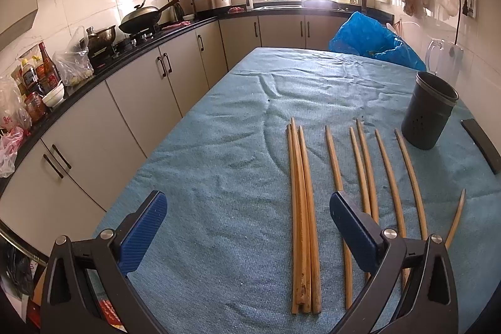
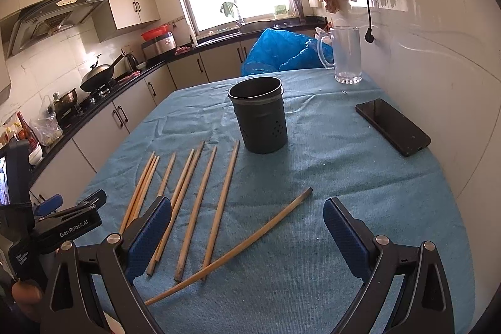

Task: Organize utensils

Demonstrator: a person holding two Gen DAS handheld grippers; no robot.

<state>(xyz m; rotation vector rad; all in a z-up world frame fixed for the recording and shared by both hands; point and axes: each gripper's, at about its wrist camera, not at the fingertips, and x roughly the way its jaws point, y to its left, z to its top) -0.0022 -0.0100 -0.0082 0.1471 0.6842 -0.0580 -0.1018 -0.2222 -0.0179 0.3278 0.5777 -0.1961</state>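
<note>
Several wooden chopsticks [image 1: 302, 218] lie side by side on the blue cloth, tips pointing away; the same row of chopsticks [image 2: 191, 202] shows in the right wrist view. One chopstick [image 2: 238, 246] lies slanted across the row's near end. A dark holder cup [image 1: 429, 110] stands upright beyond the row; the cup [image 2: 260, 115] looks empty. My left gripper [image 1: 247, 224] is open above the leftmost chopsticks, holding nothing. My right gripper [image 2: 247, 230] is open over the slanted chopstick, low and not touching it. The left gripper [image 2: 75, 213] also appears at the left edge.
A black phone [image 2: 393, 125] lies on the cloth near the right wall. A clear glass jug [image 2: 346, 55] and a blue plastic bag [image 2: 281, 50] are at the table's far end. The kitchen counter [image 1: 103, 61] with pots runs along the left.
</note>
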